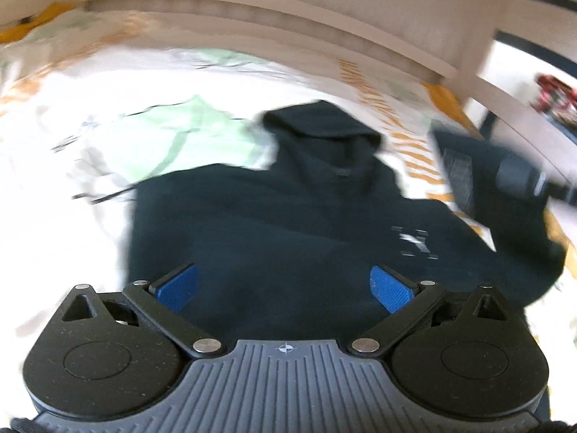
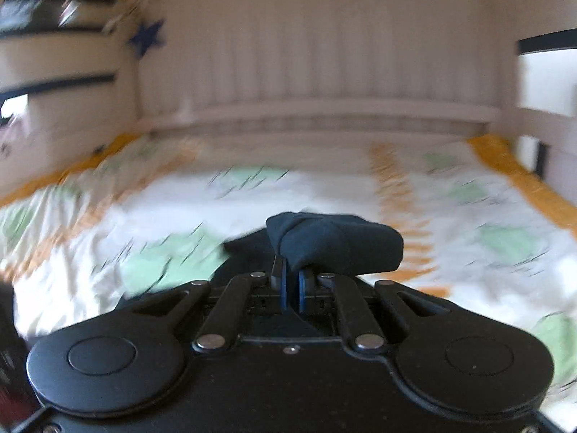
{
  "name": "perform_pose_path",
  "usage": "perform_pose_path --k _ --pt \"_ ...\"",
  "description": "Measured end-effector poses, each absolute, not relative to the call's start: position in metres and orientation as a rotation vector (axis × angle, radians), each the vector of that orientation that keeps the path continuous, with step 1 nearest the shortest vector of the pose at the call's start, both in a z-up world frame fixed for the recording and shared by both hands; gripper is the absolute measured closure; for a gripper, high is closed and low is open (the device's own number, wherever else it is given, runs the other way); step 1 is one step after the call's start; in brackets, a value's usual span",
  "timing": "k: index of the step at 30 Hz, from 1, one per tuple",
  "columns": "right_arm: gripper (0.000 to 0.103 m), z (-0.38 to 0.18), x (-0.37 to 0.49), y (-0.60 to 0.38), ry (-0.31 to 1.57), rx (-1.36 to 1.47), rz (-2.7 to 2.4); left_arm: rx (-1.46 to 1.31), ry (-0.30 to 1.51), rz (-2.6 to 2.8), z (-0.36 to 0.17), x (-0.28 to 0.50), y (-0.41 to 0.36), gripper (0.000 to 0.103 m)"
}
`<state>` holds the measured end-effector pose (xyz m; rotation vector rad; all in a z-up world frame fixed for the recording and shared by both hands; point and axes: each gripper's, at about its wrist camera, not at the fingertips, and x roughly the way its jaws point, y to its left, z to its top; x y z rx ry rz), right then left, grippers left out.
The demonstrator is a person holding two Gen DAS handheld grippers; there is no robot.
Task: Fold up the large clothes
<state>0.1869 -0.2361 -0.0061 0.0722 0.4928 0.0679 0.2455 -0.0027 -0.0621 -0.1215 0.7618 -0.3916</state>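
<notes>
A dark hoodie (image 1: 288, 216) lies spread on the patterned bed cover (image 1: 72, 180), its hood toward the headboard (image 1: 252, 7). The left gripper (image 1: 285, 287) hangs above it, its 2 fingers wide apart and empty. The right gripper (image 2: 293, 281) has its fingers pinched narrow on a sleeve (image 2: 335, 245) of the hoodie, lifted off the bed.

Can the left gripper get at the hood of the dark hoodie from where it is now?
Probably yes. The left gripper is open and empty above the hoodie, and nothing lies between it and the hood. The right gripper pinches a sleeve fold off to the side.
</notes>
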Motion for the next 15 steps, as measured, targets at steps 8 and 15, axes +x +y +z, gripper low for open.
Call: perform_pose_path --k 8,15 --pt "0.089 -0.086 0.185 -0.145 0.662 -0.081 0.163 -0.189 0.802 -0.296 -0.073 0.246 0.063 0.001" --pt "0.038 -0.098 0.160 -0.130 0.674 -0.133 0.230 -0.221 0.798 -0.356 -0.070 0.246 0.062 0.000"
